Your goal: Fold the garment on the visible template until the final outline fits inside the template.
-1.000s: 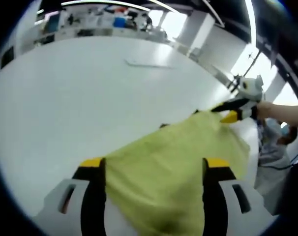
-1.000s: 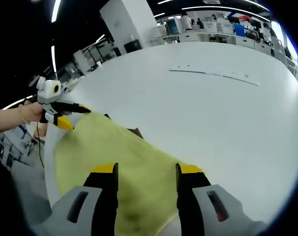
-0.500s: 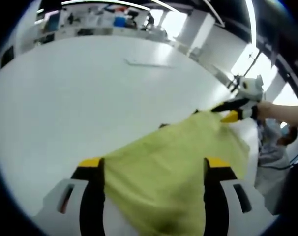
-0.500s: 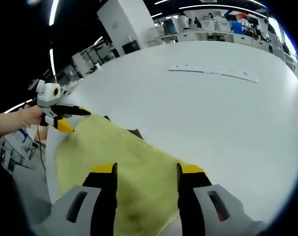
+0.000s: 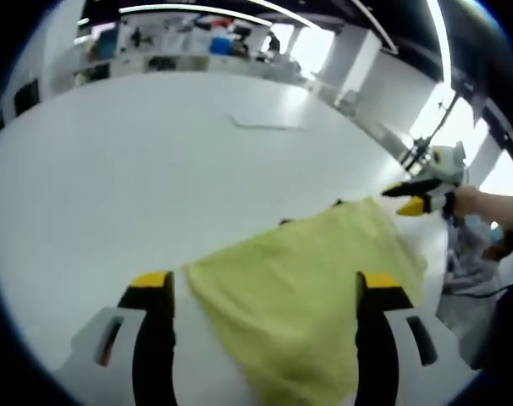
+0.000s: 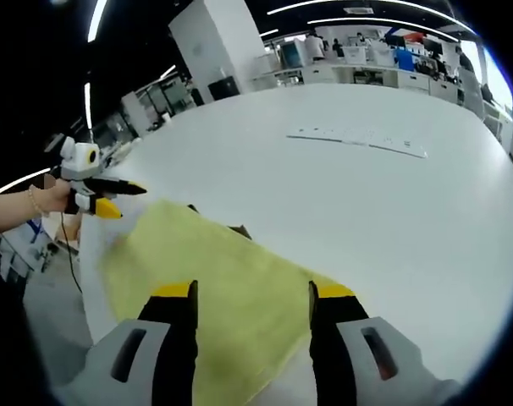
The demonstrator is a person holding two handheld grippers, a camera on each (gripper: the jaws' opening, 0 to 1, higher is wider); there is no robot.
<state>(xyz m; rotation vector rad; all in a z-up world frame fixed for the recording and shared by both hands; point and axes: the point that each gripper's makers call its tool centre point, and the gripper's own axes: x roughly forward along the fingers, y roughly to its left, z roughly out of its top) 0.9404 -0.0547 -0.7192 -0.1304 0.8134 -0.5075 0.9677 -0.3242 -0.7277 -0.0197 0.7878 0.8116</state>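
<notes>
Yellow garment [image 5: 303, 296] flat on white table [image 5: 113, 169]; left tool [image 5: 265, 283], right tool [image 6: 250, 292] both gaping, empty.

A garment [image 5: 303, 296] lies spread on a large table [image 5: 113, 186], between the jaws of the left gripper [image 5: 256, 292]. The right gripper [image 5: 419, 200] hovers just beyond its far right corner. Behind the garment, well apart, a flat strip [image 6: 358, 138] lies on the table.
</notes>
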